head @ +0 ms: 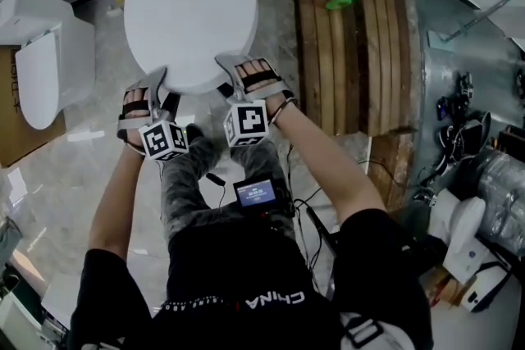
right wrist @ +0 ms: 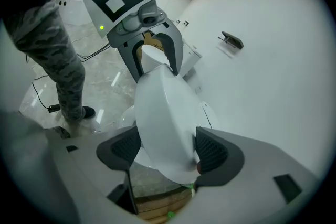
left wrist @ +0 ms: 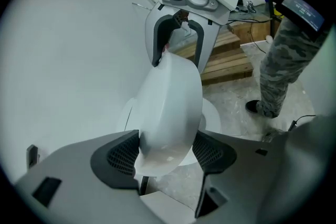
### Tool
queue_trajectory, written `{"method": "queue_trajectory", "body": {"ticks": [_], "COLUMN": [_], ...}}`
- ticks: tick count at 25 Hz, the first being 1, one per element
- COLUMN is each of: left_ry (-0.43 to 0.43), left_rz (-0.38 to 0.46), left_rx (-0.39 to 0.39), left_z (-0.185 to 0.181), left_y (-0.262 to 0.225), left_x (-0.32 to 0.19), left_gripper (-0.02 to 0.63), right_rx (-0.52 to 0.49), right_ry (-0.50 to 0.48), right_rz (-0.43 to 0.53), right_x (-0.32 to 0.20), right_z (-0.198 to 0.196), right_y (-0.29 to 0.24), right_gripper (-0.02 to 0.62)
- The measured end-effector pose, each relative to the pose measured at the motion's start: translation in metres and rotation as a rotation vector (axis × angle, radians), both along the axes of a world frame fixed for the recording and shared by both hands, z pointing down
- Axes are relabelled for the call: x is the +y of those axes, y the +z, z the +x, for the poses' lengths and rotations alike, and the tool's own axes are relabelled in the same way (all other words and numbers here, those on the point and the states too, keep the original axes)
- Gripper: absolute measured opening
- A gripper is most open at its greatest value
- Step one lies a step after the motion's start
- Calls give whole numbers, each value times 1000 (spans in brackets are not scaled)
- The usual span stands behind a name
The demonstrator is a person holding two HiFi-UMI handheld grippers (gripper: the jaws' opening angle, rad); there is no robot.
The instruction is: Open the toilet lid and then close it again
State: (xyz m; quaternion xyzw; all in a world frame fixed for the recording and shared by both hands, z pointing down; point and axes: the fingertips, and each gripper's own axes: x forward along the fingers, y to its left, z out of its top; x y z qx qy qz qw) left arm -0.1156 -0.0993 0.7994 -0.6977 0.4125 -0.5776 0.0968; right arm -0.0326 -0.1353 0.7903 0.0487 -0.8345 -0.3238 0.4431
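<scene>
The white toilet lid (head: 189, 4) lies lowered over the bowl in the head view, and both grippers are at its front edge. My left gripper (head: 160, 79) straddles the lid's rim (left wrist: 168, 113); in the left gripper view its dark pads (left wrist: 119, 157) stand close on either side without clearly pressing. My right gripper (head: 234, 65) straddles the same rim (right wrist: 165, 118) a little to the right, jaws wide, pads (right wrist: 211, 152) just beside the lid. Each gripper view shows the other gripper across the lid. The bowl under the lid is hidden.
A second white toilet (head: 41, 70) stands at the left beside a cardboard box (head: 12, 115). Wooden pallets (head: 353, 45) with green bottles (head: 340, 2) lie to the right, and metal equipment (head: 459, 94) beyond them. Cables and a small screen (head: 256, 193) hang by the person's legs.
</scene>
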Motion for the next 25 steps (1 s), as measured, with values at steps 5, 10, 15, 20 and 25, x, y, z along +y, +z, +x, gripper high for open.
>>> {"method": "queue_trajectory", "body": {"ticks": [5, 10, 15, 20, 25], "left_ry": [31, 46, 57, 50, 49], "left_rz": [37, 36, -28, -56, -95], "left_rx": [-27, -29, -3, -22, -32], "left_z": [7, 12, 17, 16, 17], "left_y": [50, 86, 130, 172, 205], "left_x": [11, 18, 27, 29, 27], "left_gripper": [310, 321, 327, 327, 327], "right_rx": [-9, 1, 34, 42, 57], "right_ry": [-16, -18, -20, -28, -27], "right_rz": [52, 45, -5, -11, -5], "right_x": [12, 20, 29, 31, 27], "right_z": [6, 12, 17, 16, 17], "right_y": [50, 87, 132, 173, 205], "right_gripper": [319, 327, 328, 328, 328]}}
